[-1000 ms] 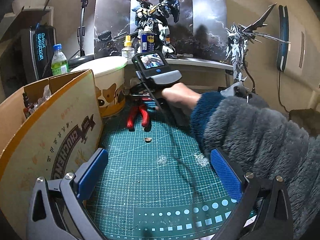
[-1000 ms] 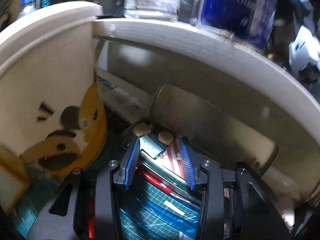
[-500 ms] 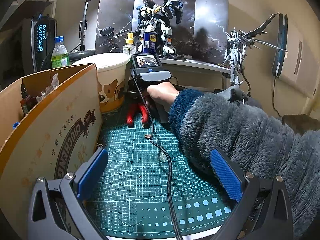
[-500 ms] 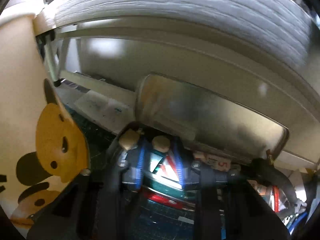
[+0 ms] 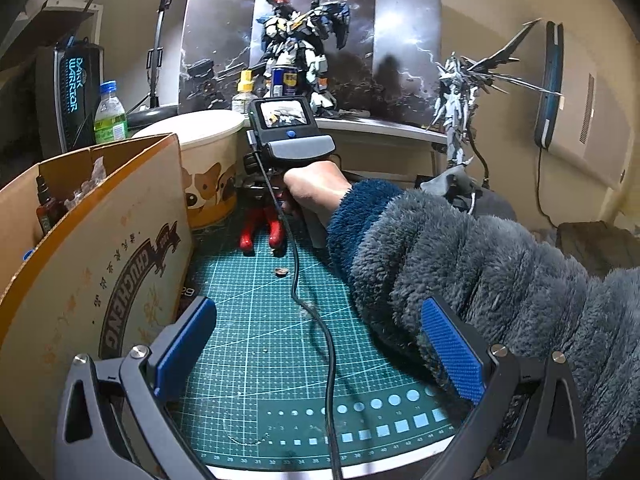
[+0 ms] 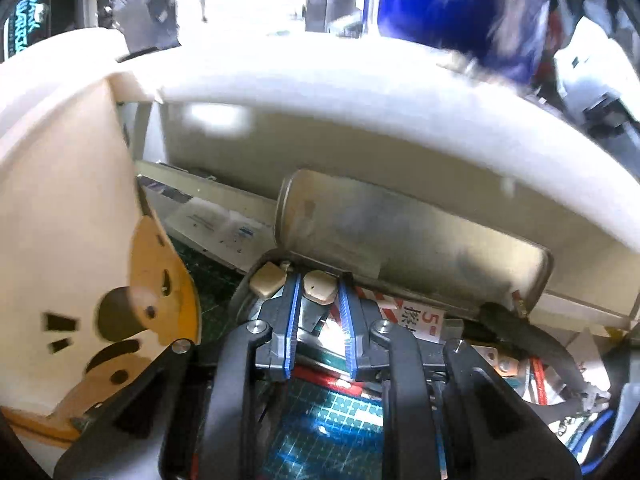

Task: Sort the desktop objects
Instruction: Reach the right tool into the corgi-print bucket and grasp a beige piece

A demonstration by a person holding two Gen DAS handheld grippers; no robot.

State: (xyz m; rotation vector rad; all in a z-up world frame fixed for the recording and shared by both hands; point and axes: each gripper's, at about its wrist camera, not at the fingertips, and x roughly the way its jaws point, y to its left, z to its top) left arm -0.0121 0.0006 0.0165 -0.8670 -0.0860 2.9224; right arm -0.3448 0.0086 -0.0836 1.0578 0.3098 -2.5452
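While just closed onto red-handled pliers (image 5: 249, 232), right tool (image 6: 319, 300) crowded by tub (image 6: 60, 200), tin (image 6: 400, 232), shelf (image 6: 360, 92); left tool (image 5: 316, 320) wide, empty.

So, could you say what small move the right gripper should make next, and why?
Probably ease the right gripper back over the mat. Its jaws have just been closing with a beige-tipped piece between the pads, under the shelf and beside the puppy bucket, so lifting straight up looks blocked.

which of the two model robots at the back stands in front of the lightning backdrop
The blue and white model robot, standing on the shelf behind the blue spray can. The silver winged model robot stands off to the right, against the bare wall.
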